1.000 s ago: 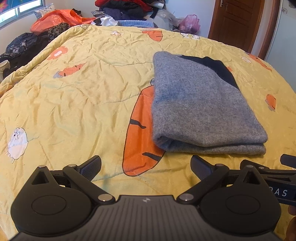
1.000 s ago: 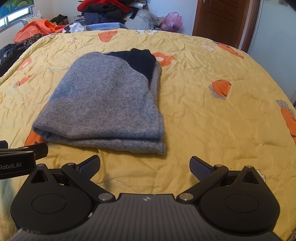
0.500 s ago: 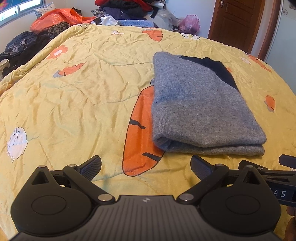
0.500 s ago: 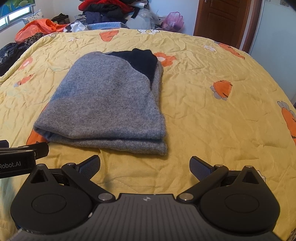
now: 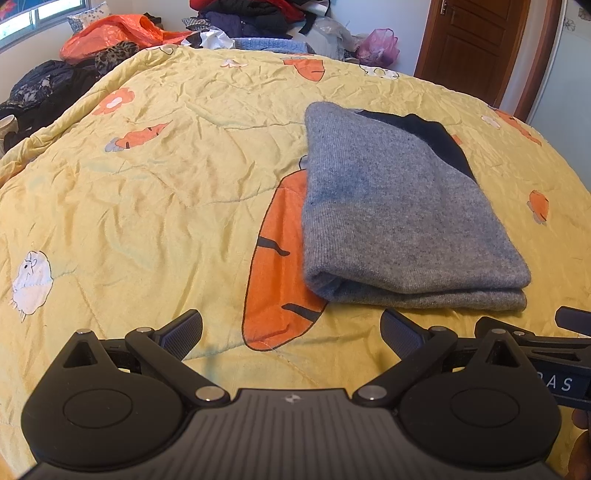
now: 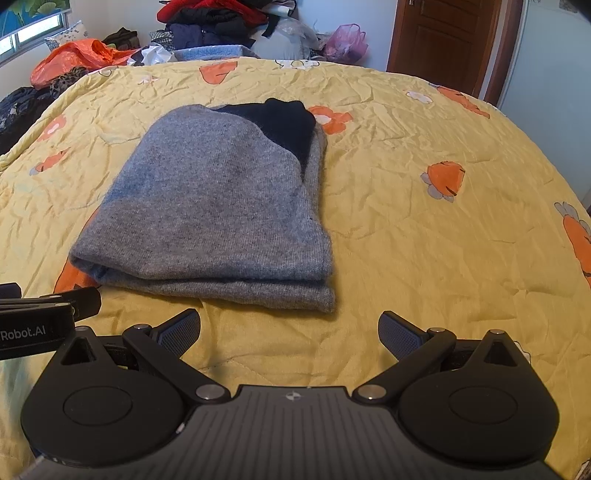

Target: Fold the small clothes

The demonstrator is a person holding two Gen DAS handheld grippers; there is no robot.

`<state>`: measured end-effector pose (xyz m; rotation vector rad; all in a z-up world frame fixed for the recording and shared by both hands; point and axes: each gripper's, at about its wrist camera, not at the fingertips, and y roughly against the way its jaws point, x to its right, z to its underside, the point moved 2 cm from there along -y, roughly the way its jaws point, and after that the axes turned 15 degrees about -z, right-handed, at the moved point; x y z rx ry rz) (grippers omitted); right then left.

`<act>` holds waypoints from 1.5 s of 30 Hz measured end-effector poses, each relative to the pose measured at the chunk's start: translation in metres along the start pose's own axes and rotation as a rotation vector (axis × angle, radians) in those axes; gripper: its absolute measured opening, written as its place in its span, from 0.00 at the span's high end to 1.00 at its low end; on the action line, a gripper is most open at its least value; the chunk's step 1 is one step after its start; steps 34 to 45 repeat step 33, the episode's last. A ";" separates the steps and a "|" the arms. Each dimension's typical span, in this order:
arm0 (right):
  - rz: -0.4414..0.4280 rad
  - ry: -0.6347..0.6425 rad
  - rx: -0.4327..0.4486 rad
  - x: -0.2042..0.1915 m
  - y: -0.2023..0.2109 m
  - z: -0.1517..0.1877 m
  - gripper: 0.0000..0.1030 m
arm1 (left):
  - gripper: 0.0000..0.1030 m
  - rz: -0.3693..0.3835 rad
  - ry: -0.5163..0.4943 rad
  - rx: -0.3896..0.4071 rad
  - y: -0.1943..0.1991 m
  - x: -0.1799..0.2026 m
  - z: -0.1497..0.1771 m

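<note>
A grey knit sweater (image 5: 399, 210) with a dark navy part (image 5: 428, 136) lies folded into a thick rectangle on the yellow bedspread (image 5: 155, 206). It also shows in the right wrist view (image 6: 218, 206). My left gripper (image 5: 291, 330) is open and empty, just short of the sweater's near left corner. My right gripper (image 6: 290, 330) is open and empty, just short of the sweater's near right corner. Each gripper shows at the edge of the other's view: the right one (image 5: 554, 347), the left one (image 6: 48, 310).
A pile of clothes and bags (image 5: 255, 22) lies beyond the bed's far edge, with an orange bag (image 5: 114, 35) and dark clothes (image 5: 40, 92) at the left. A brown door (image 5: 476, 48) stands at the back right.
Both grippers have drawn back slightly from the folded sweater and stay open. The sweater has not moved.
</note>
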<state>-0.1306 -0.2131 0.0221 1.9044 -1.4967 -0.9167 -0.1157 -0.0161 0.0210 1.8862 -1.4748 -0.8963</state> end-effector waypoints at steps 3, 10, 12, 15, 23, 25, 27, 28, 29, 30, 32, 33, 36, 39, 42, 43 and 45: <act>0.002 0.003 0.002 0.000 0.000 0.000 0.00 | 0.00 0.000 -0.001 0.004 0.000 0.000 0.000; 0.000 -0.006 -0.005 0.001 -0.002 0.001 0.00 | 0.00 0.003 -0.007 0.002 0.001 0.001 0.001; 0.002 -0.006 -0.004 0.001 -0.001 0.002 0.00 | 0.00 0.014 -0.002 -0.004 0.000 0.001 0.001; 0.001 -0.009 -0.004 0.002 -0.002 0.002 0.00 | 0.00 0.023 -0.003 -0.002 0.001 0.000 0.001; -0.004 -0.012 -0.005 0.003 -0.002 0.002 0.00 | 0.00 0.011 0.016 0.066 0.010 -0.002 0.005; -0.003 -0.008 -0.003 0.002 -0.002 0.003 0.00 | 0.00 0.016 0.001 0.069 0.011 -0.001 0.005; -0.004 -0.011 -0.002 0.002 -0.002 0.004 0.00 | 0.00 0.000 0.010 0.069 0.012 -0.003 0.005; -0.008 -0.013 -0.002 0.003 -0.002 0.004 0.00 | 0.00 0.001 0.009 0.071 0.012 -0.004 0.005; -0.010 -0.017 -0.003 0.003 -0.002 0.005 0.00 | 0.00 0.005 0.007 0.069 0.011 -0.004 0.005; -0.012 -0.019 -0.004 0.003 -0.003 0.005 0.00 | 0.00 0.014 -0.002 0.061 0.010 -0.004 0.005; -0.015 -0.020 -0.006 0.003 -0.003 0.005 0.00 | 0.00 0.021 -0.020 0.050 0.008 -0.003 0.006; -0.012 -0.019 -0.008 0.003 -0.004 0.005 0.00 | 0.00 0.011 -0.032 0.053 0.008 -0.002 0.006; -0.012 -0.019 -0.008 0.003 -0.004 0.005 0.00 | 0.00 0.011 -0.032 0.053 0.008 -0.002 0.006; -0.012 -0.019 -0.008 0.003 -0.004 0.005 0.00 | 0.00 0.011 -0.032 0.053 0.008 -0.002 0.006; -0.012 -0.019 -0.008 0.003 -0.004 0.005 0.00 | 0.00 0.011 -0.032 0.053 0.008 -0.002 0.006; -0.012 -0.019 -0.008 0.003 -0.004 0.005 0.00 | 0.00 0.011 -0.032 0.053 0.008 -0.002 0.006; -0.012 -0.019 -0.008 0.003 -0.004 0.005 0.00 | 0.00 0.011 -0.032 0.053 0.008 -0.002 0.006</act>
